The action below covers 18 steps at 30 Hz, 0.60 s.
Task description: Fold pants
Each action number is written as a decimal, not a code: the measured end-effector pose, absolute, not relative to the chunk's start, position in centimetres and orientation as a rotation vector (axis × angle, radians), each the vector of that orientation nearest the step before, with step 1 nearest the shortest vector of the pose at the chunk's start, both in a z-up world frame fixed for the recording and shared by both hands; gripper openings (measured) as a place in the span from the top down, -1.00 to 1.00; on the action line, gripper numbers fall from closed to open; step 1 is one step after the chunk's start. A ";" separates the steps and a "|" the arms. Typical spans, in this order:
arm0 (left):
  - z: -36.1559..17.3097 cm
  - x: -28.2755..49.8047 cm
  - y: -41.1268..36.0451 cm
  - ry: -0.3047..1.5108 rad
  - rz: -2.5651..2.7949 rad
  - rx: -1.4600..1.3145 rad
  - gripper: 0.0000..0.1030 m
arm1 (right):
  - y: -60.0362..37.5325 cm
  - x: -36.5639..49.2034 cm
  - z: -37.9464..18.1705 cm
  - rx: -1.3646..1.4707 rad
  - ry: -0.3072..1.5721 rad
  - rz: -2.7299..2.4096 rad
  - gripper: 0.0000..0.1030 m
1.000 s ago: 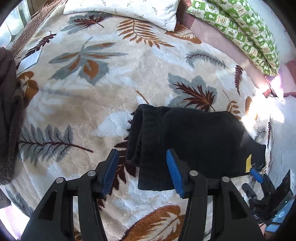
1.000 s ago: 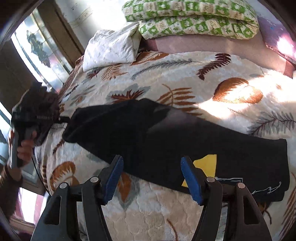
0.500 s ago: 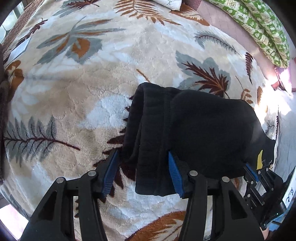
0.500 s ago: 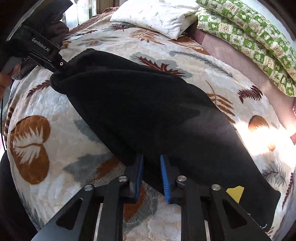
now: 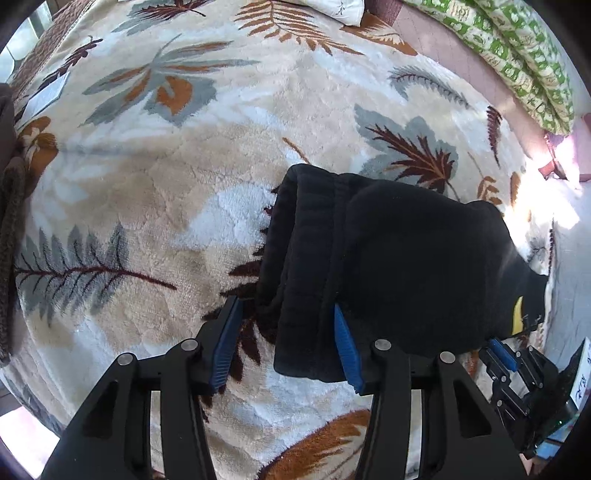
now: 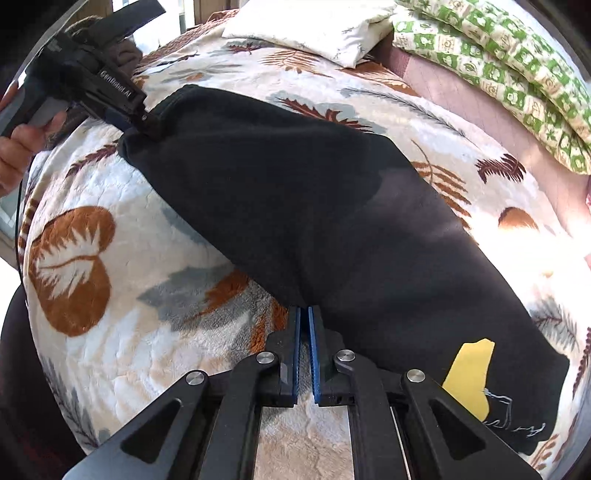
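Black pants point(image 6: 295, 206) with a yellow patch point(image 6: 469, 373) lie folded lengthwise across a leaf-patterned blanket. In the left wrist view the ribbed cuff end point(image 5: 303, 280) sits between the fingers of my left gripper point(image 5: 284, 339), which is open with the right pad touching the cloth. My right gripper point(image 6: 303, 325) is shut on the near edge of the pants at mid-length. The left gripper also shows in the right wrist view point(image 6: 125, 107) at the cuff end, and the right gripper shows in the left wrist view point(image 5: 502, 354).
The blanket point(image 5: 147, 177) covers the bed. A white pillow point(image 6: 314, 29) and a green patterned quilt point(image 6: 498, 66) lie at the head. A brown garment point(image 5: 9, 206) hangs at the left edge. A pink sheet point(image 6: 461, 103) runs beside the quilt.
My right gripper moved in to the pants' near edge and closed on it. My left gripper moved forward so the cuff end lies between its open fingers.
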<state>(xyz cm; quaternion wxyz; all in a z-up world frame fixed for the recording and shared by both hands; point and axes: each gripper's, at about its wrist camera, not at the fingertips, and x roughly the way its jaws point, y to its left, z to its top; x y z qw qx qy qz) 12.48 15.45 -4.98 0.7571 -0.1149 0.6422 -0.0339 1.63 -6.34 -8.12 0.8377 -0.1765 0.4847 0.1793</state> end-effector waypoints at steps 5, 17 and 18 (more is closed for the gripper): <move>-0.7 9.2 14.9 1.259 -0.013 -0.191 0.06 | -9.0 0.1 -5.3 -0.162 0.985 0.393 0.52; 3.0 3.7 2.7 1.119 -0.138 -0.100 0.06 | -22.8 -7.1 1.0 0.204 0.889 0.081 -0.52; 3.0 3.5 1.4 1.125 -0.155 -0.094 0.06 | -23.7 -7.7 1.2 0.192 0.893 0.037 -0.52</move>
